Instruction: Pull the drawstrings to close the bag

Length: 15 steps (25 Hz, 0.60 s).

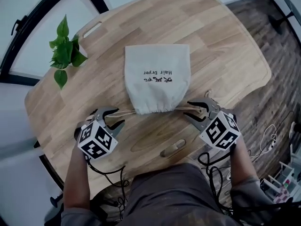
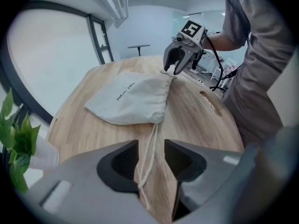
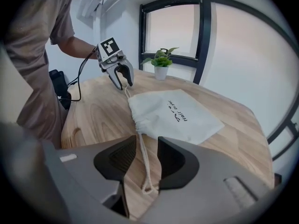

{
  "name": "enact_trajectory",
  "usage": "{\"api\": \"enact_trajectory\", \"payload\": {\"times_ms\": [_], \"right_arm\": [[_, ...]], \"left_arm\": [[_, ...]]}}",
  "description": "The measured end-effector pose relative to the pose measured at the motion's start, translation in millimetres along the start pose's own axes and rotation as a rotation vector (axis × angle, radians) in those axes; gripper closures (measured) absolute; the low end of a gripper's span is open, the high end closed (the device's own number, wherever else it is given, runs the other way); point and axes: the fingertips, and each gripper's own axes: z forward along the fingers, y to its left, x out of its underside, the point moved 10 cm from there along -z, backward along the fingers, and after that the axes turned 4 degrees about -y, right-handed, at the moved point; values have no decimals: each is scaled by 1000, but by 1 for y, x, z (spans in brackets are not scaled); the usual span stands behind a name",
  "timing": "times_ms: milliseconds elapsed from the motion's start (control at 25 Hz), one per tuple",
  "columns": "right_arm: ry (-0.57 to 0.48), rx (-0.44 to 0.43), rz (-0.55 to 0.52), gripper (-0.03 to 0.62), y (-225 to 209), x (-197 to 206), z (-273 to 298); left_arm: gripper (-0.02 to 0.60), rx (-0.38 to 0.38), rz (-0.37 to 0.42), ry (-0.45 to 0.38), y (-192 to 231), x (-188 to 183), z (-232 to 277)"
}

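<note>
Cream cloth bag (image 1: 157,76) lies on the tabletop (image 1: 225,55), mouth gathered, and with the fingers of my left gripper (image 1: 117,117) and right gripper (image 1: 189,109) both spread wide around the loose cords (image 2: 150,143), I'd lift straight off so no loop snags and reopens it.

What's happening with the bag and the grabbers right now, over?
Left gripper open, right gripper open, a drawstring lying between each pair of jaws. Bag flat on table, mouth gathered shut. Nothing in the way.
</note>
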Motion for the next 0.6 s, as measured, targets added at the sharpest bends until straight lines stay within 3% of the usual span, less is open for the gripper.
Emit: {"api": "enact_trajectory", "payload": {"times_ms": [600], "right_arm": [[69,-99,-20,455,5,4,50]], "left_arm": [[408,95,-14,-19,12,1,38]]}}
